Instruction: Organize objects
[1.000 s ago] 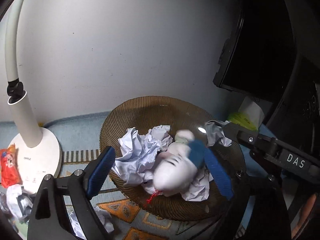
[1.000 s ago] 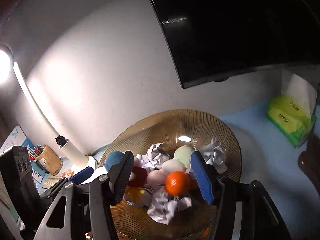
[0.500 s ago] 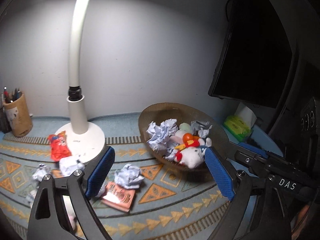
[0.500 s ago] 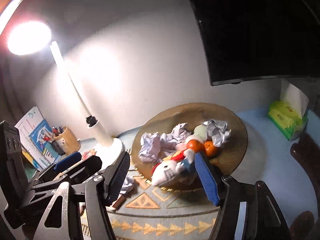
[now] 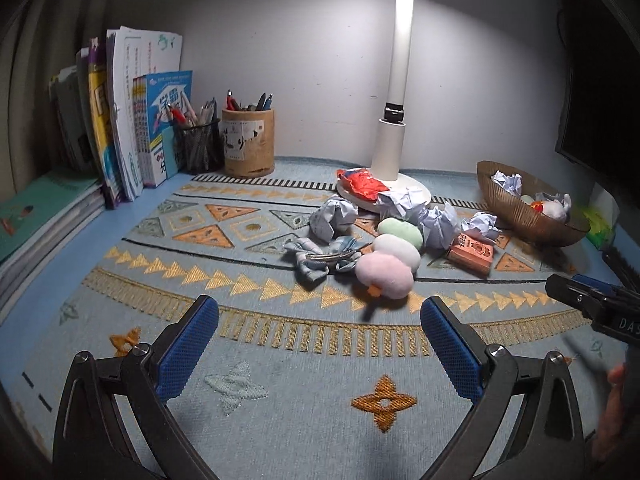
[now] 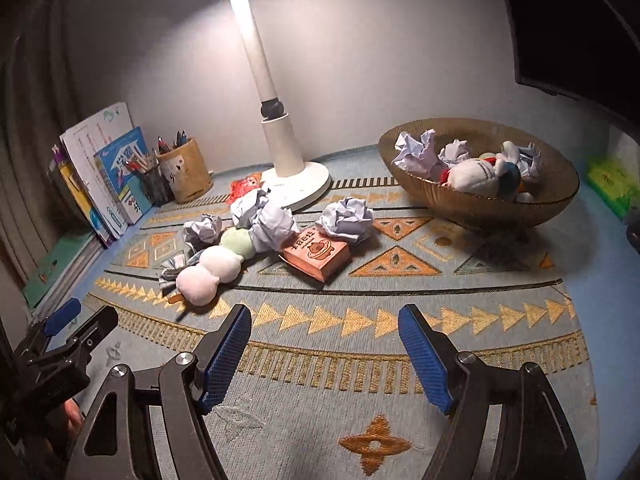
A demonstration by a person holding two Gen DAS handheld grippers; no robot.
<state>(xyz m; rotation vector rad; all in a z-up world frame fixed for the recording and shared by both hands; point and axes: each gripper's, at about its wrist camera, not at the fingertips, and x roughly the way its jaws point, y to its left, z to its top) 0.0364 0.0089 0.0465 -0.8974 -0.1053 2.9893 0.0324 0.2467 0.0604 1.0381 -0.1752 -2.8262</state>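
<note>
My left gripper (image 5: 319,312) hovers low over the patterned mat (image 5: 256,360), jaws opening wide with nothing between them. My right gripper (image 6: 324,314) hangs over the same mat, jaws also opening and empty. Beyond both lie a pink, white and green plush skewer (image 5: 394,252) (image 6: 216,264), an orange box (image 5: 470,254) (image 6: 316,254), a plaid cloth bow (image 5: 320,258), a red wrapper (image 5: 362,182) and several crumpled paper balls (image 5: 334,216) (image 6: 346,220). The brown bowl (image 5: 520,216) (image 6: 480,208) at the right holds a white plush toy (image 6: 476,176) and paper balls.
A white desk lamp (image 5: 390,152) (image 6: 280,140) stands behind the clutter. Books (image 5: 132,128) and two pen holders (image 5: 248,144) line the back left. A dark monitor (image 6: 572,28) hangs over the right side, with a green tissue pack (image 6: 608,176) beside the bowl.
Both grippers have drawn back from over the bowl to the near side of the mat. The white plush toy and the orange ball they carried now lie in the bowl. Both jaws stand wider.
</note>
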